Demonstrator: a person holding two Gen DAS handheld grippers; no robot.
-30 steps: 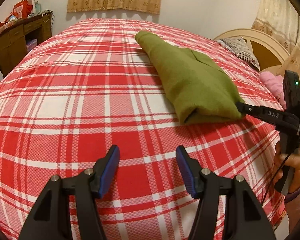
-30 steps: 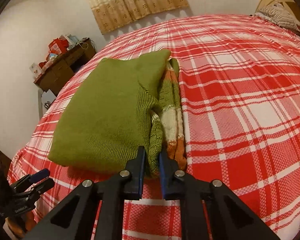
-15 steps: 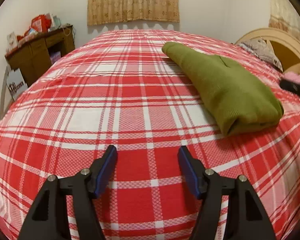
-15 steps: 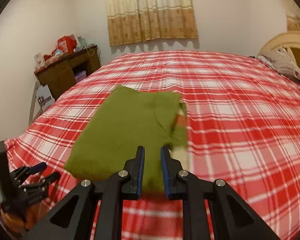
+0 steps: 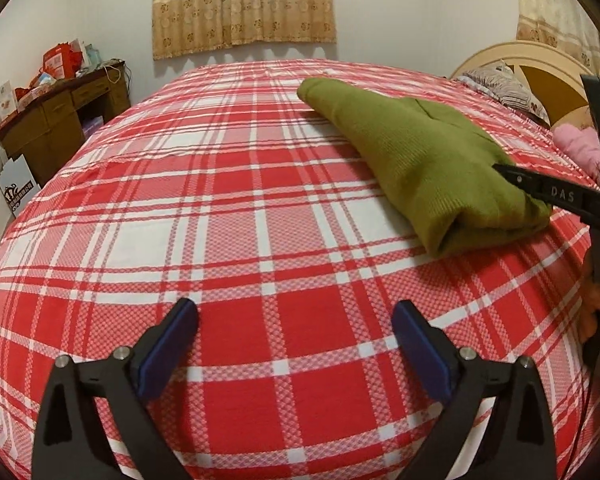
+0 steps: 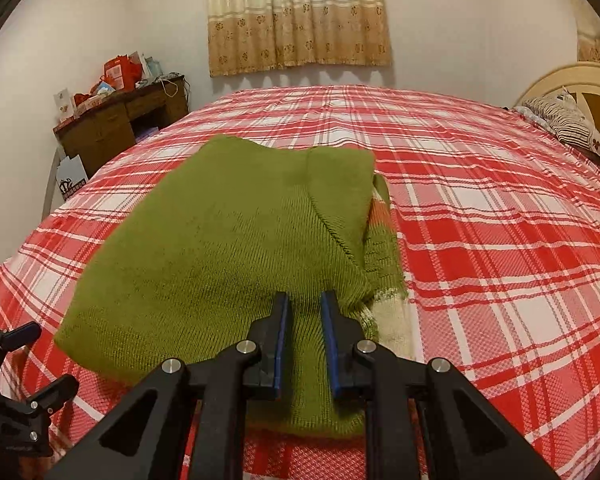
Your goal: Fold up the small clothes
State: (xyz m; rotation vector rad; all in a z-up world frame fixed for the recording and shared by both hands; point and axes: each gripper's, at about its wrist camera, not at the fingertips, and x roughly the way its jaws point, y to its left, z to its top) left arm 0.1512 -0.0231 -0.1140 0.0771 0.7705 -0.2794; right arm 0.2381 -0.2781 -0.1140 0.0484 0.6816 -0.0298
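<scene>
Your right gripper (image 6: 303, 336), jaws narrow and gripping nothing that shows, hovers over the near end of the folded green sweater (image 6: 236, 248), whose long axis runs away across the plaid bedspread (image 5: 220, 216), while your left gripper (image 5: 296, 344) gapes wide, well apart to its left.

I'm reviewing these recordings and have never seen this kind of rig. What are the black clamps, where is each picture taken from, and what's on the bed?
No robot here: a person holds a two-finger gripper in each hand, with a fisheye camera looking along its fingers. The left view shows the left gripper open and empty above the red plaid bedspread. The right view shows the right gripper over a folded green knit sweater; its fingers stand a narrow gap apart, so whether it pinches the fabric is unclear. Orange and cream knit peeks from the sweater's right edge. A wooden desk stands beyond.
</scene>
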